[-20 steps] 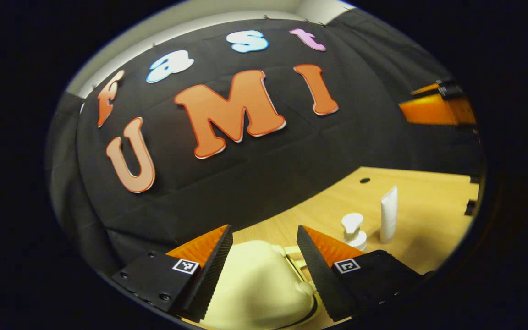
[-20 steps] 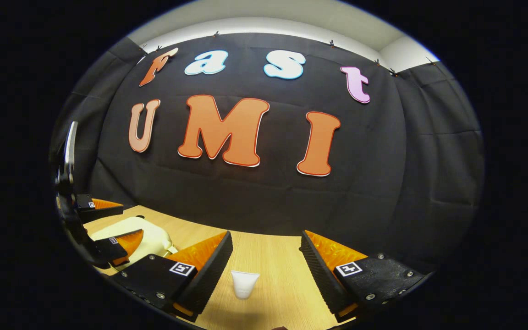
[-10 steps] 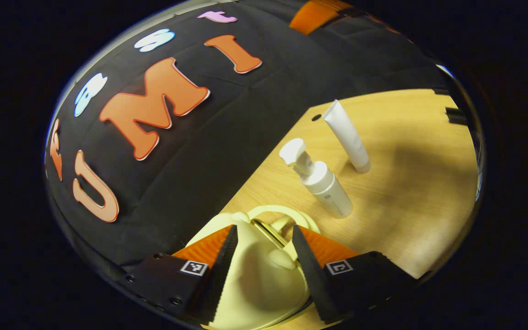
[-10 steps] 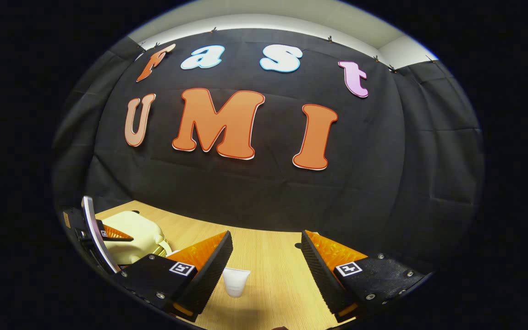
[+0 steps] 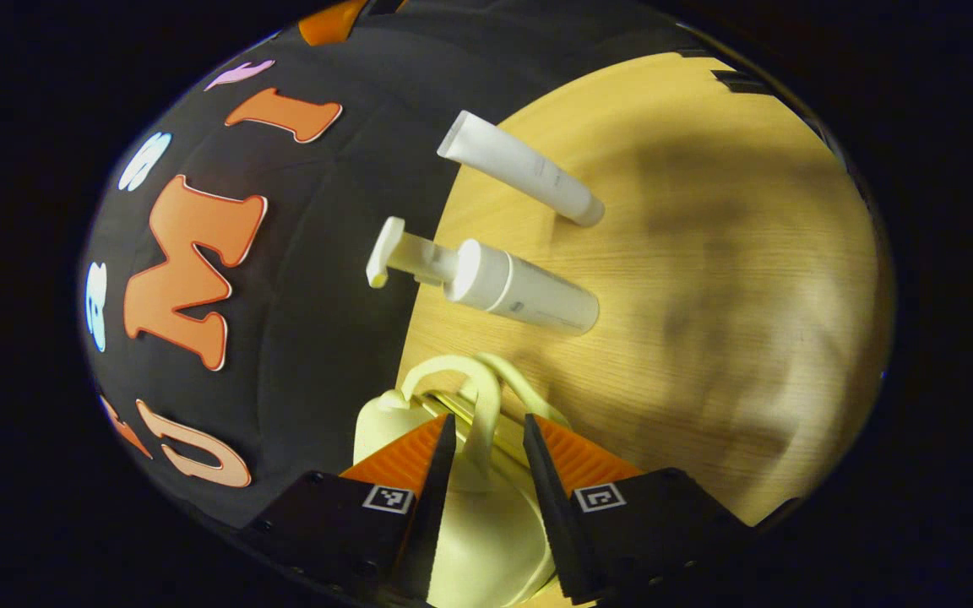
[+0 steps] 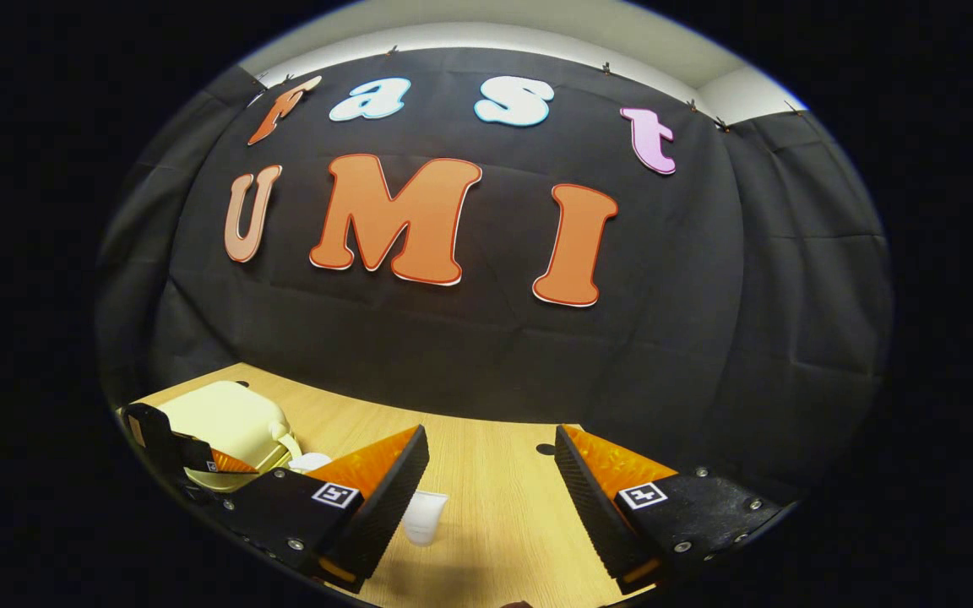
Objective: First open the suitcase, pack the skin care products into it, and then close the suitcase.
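A cream suitcase (image 5: pixel 486 523) lies shut on the wooden table (image 5: pixel 706 295), its looped handle (image 5: pixel 474 397) pointing toward the bottles. My left gripper (image 5: pixel 488 469) is rolled sideways over it. Its fingers straddle the base of the handle with a narrow gap on each side, so it is open. A white pump bottle (image 5: pixel 520 291) and a white tube (image 5: pixel 524 173) stand just beyond the handle. In the right gripper view the right gripper (image 6: pixel 491 473) is wide open above the table, with the top of the tube (image 6: pixel 425 517) by its left finger. The suitcase (image 6: pixel 225 418) and the left gripper (image 6: pixel 174 447) show at far left.
The black cloth wall runs along the table's far edge, close behind the suitcase and bottles. A small round hole (image 6: pixel 544 449) sits in the tabletop near the wall. Bare wood (image 6: pixel 495 540) stretches under the right gripper and to the right of the bottles.
The left gripper has rolled and dipped toward the suitcase, and its fingers have narrowed around the handle. The right gripper has hardly moved and stays wide open.
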`<state>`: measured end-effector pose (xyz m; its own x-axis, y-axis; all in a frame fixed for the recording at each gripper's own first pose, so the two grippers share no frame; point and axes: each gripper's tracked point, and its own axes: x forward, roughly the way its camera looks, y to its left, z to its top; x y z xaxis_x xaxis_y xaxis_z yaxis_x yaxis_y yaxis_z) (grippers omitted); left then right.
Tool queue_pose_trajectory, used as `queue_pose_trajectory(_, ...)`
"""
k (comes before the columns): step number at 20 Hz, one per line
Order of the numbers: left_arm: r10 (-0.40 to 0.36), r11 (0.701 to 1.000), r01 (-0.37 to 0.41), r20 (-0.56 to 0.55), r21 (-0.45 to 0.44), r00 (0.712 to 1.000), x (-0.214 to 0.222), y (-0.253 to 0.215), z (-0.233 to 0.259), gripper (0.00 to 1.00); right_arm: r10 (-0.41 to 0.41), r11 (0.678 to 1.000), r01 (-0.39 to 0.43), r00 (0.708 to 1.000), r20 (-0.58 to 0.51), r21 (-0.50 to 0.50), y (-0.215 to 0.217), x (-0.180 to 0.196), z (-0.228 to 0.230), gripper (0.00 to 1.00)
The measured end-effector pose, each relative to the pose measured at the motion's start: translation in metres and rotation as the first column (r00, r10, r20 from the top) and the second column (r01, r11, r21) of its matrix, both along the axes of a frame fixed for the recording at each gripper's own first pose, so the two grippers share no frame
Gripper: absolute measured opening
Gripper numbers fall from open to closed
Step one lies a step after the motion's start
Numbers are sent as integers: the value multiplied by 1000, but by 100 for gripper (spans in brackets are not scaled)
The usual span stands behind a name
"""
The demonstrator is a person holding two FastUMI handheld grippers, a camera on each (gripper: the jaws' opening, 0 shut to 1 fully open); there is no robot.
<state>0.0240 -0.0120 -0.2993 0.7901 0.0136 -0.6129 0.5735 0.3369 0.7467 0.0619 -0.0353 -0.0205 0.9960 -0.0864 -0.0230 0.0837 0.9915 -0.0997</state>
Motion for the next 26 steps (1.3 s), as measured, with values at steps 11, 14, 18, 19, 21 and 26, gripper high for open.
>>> queue_pose_trajectory(11, 55, 998, -52, 60, -39, 997, 19, 13, 12, 28, 16, 1000, -16, 1000, -27, -10, 10, 3, -8, 96)
queue_pose_trajectory(14, 87, 992, -77, 97, -101, 992, 23, 18, 35, 22, 21, 1000, -21, 999, -30, -15, 14, 4, -8, 96)
queue_pose_trajectory(18, 194, 958, -145, 189, -247, 963, 56, 40, 77, 11, 36, 999, -37, 998, -44, -23, 20, 5, -11, 96)
queue_pose_trajectory(19, 254, 926, -185, 179, -330, 950, 43, 49, 100, 1, 40, 999, -41, 998, -51, -24, 22, 5, -13, 96)
queue_pose_trajectory(21, 320, 887, -232, 170, -399, 932, 48, 64, 118, 1, 49, 998, -51, 997, -60, -31, 28, 7, -13, 96)
queue_pose_trajectory(26, 517, 697, -346, 107, -628, 849, 52, 125, 169, 1, 82, 995, -85, 994, -66, -43, 45, 10, -13, 96)
